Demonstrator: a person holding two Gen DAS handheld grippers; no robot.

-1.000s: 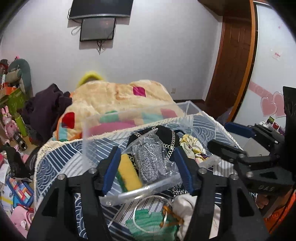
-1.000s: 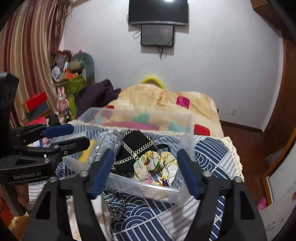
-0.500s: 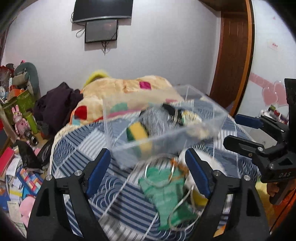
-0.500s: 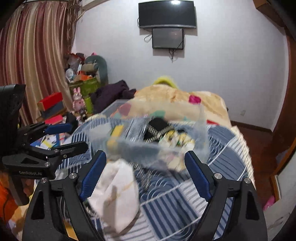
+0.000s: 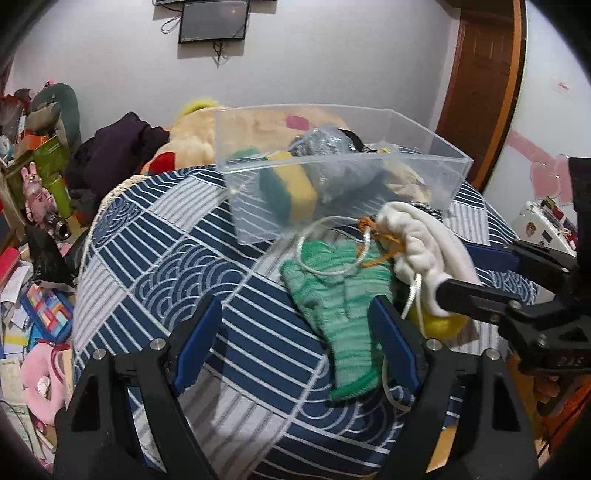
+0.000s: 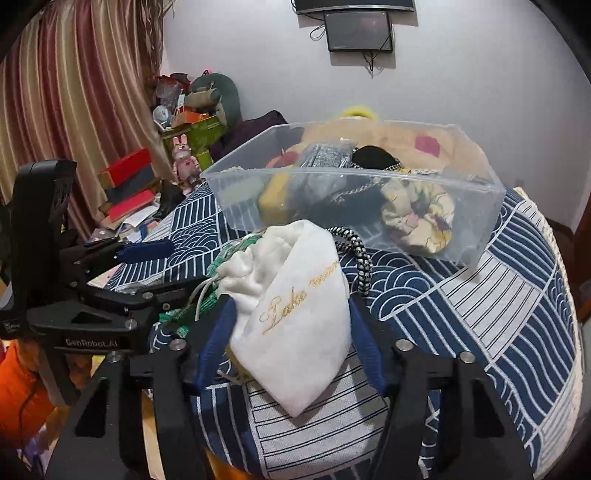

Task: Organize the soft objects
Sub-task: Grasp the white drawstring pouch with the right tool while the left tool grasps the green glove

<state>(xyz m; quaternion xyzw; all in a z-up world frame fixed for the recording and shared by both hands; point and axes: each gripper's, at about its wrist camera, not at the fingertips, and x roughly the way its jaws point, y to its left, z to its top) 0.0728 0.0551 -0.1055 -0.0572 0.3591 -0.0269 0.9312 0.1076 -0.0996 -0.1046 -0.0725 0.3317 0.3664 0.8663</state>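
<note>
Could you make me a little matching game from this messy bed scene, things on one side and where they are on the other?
Things:
1. green glove
2. yellow-green sponge
3. white drawstring pouch
4. floral scrunchie

Places:
A. right end of the clear bin
B. between the right claw's fingers
C. left part of the bin
D. flat on the patterned cloth, before the left claw

Pairs: 1-D, 2-C, 3-B, 4-A

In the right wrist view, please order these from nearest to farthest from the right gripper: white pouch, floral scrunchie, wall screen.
1. White pouch, between the right gripper's jaws.
2. Floral scrunchie, inside the clear bin, ahead and right.
3. Wall screen, high on the far wall.
</note>
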